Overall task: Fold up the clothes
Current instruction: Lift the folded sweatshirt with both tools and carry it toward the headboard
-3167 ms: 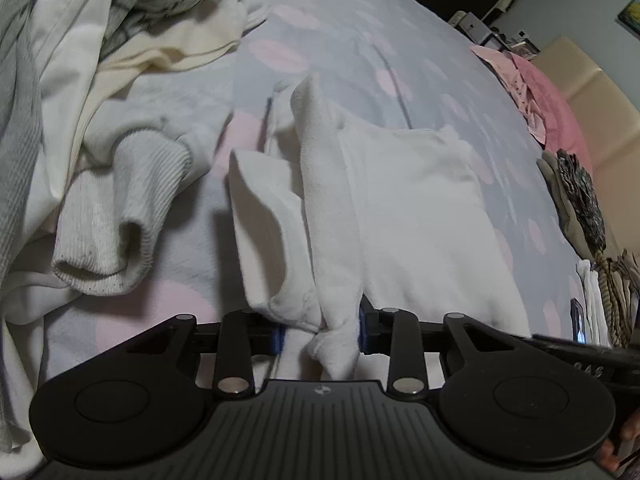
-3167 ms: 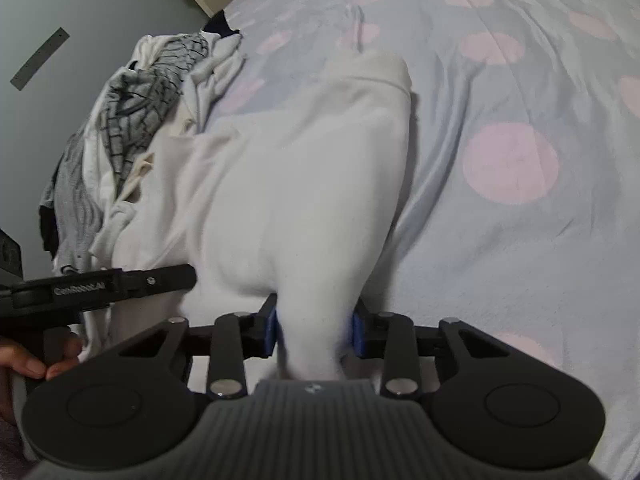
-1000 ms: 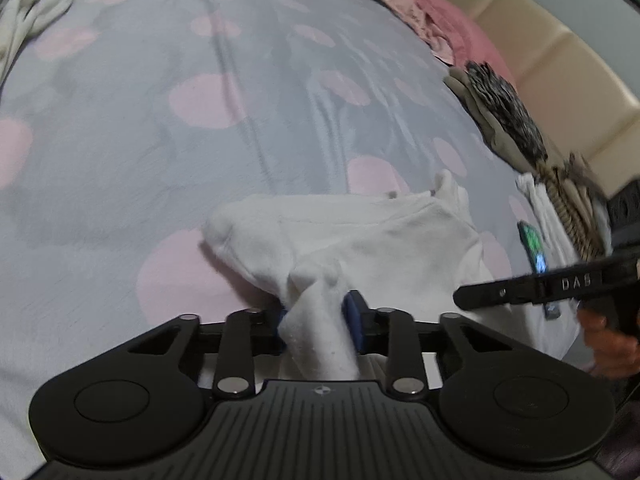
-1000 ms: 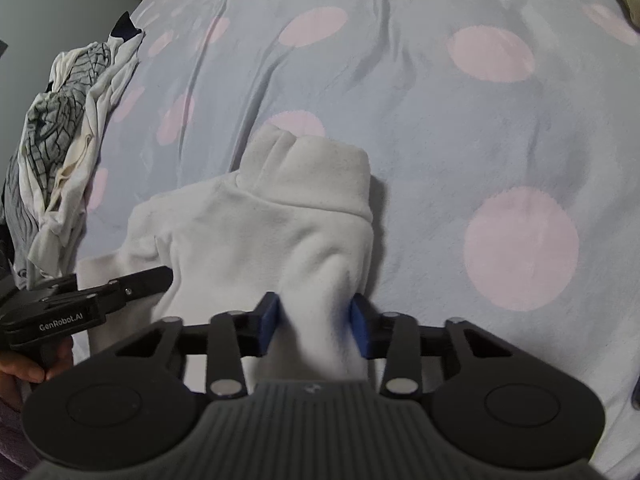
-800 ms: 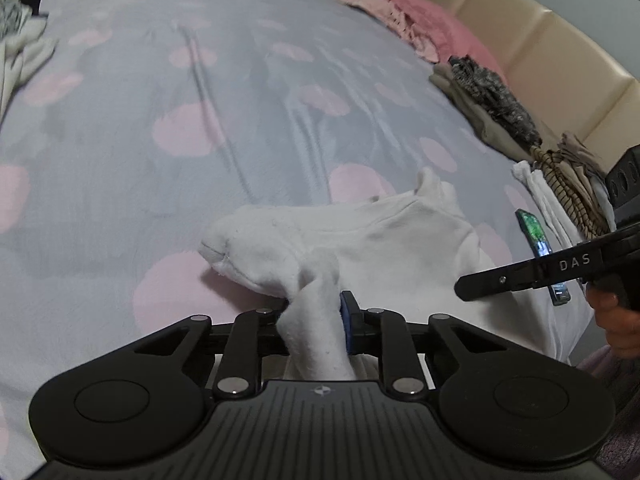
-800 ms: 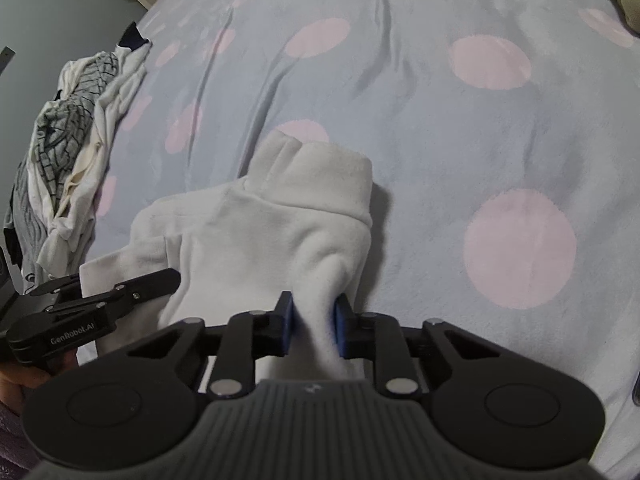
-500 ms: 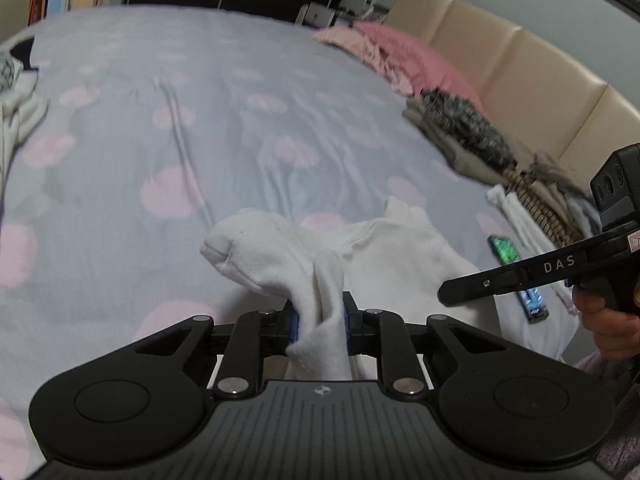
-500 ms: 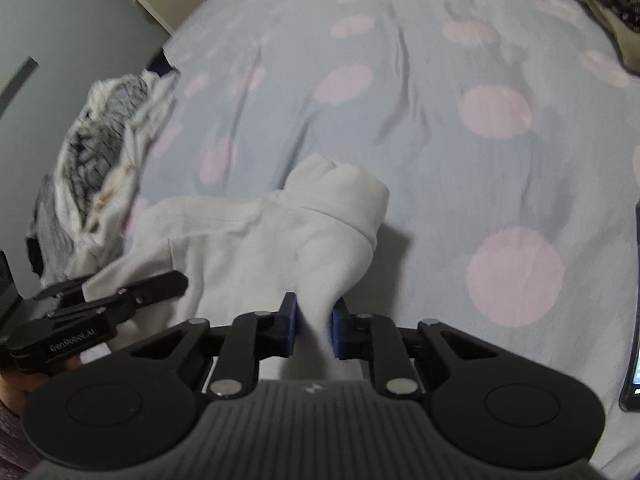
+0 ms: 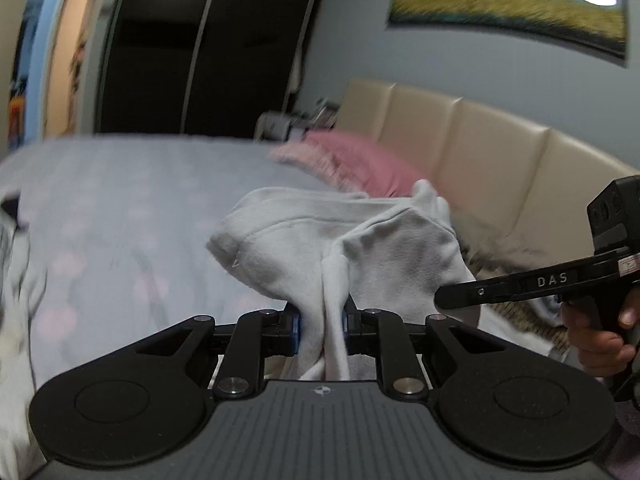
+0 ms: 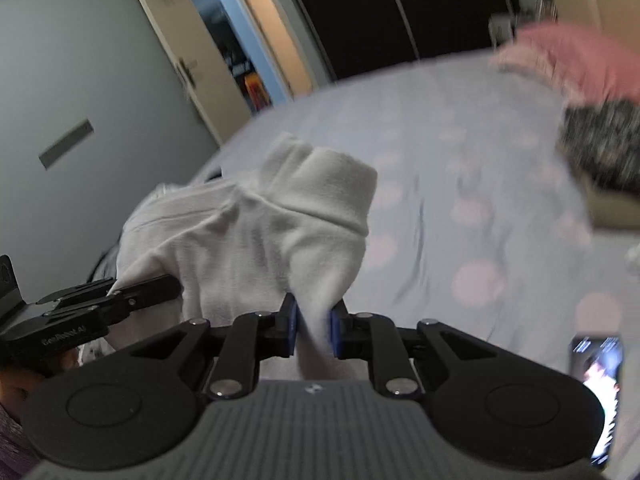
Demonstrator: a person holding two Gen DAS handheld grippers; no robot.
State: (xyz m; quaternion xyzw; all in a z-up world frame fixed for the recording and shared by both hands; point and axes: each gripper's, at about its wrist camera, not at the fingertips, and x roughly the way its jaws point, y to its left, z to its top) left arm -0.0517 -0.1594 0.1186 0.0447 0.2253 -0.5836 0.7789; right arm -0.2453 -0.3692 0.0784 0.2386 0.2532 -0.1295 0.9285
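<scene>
A white fleece garment point(image 9: 340, 240) hangs in the air above the bed, held at two places. My left gripper point(image 9: 322, 324) is shut on one bunched edge of it. My right gripper point(image 10: 314, 324) is shut on another edge of the same garment point(image 10: 260, 232); its ribbed cuff or collar sticks up at the top. The right gripper also shows at the right of the left wrist view point(image 9: 520, 284), and the left gripper shows at the lower left of the right wrist view point(image 10: 80, 312). Both views are blurred by motion.
A grey-blue bedspread with pink dots point(image 9: 120, 208) point(image 10: 460, 200) lies below. Pink cloth point(image 9: 352, 160) and a dark patterned folded pile point(image 10: 600, 148) lie by the beige headboard point(image 9: 480, 148). A phone point(image 10: 596, 384) lies at the bed's right edge. More clothes point(image 9: 12, 264) lie at the left.
Both grippers have closed on the white garment and lifted it off the bed. The views have tilted up from the bedspread toward the walls and wardrobe.
</scene>
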